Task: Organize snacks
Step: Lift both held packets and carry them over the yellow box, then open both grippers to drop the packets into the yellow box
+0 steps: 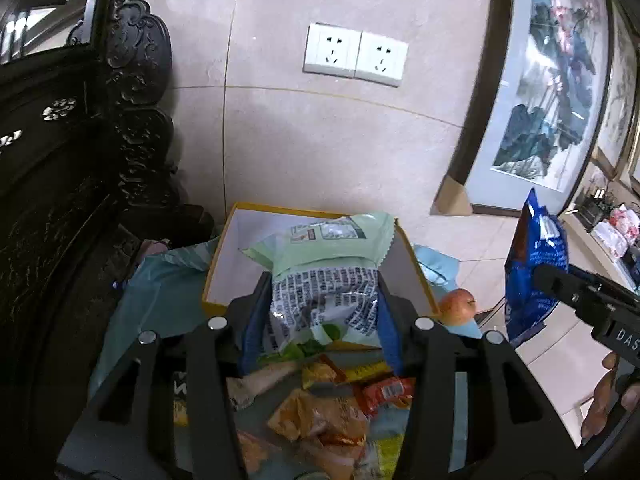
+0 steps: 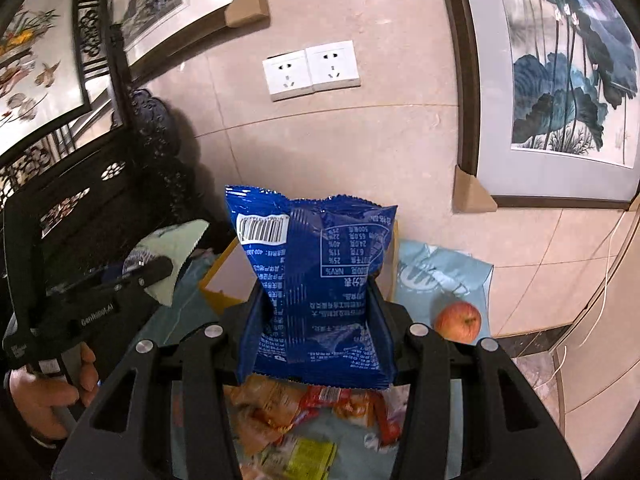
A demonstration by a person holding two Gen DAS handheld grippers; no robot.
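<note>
My left gripper (image 1: 322, 298) is shut on a pale green snack bag (image 1: 324, 264) and holds it over the open yellow box (image 1: 218, 252), whose inside is white. My right gripper (image 2: 318, 296) is shut on a blue snack bag (image 2: 320, 280), held upright above the table in front of the box (image 2: 218, 280). The blue bag also shows at the right of the left wrist view (image 1: 534, 276). The green bag shows at the left of the right wrist view (image 2: 168, 252). Several orange, red and yellow snack packets (image 1: 332, 412) lie loose under both grippers.
A red apple (image 2: 458, 322) sits on the light blue cloth (image 2: 440, 276) right of the box. Dark carved wooden furniture (image 1: 60, 200) stands at the left. A tiled wall with sockets (image 1: 354, 56) and framed paintings (image 2: 568, 80) is behind.
</note>
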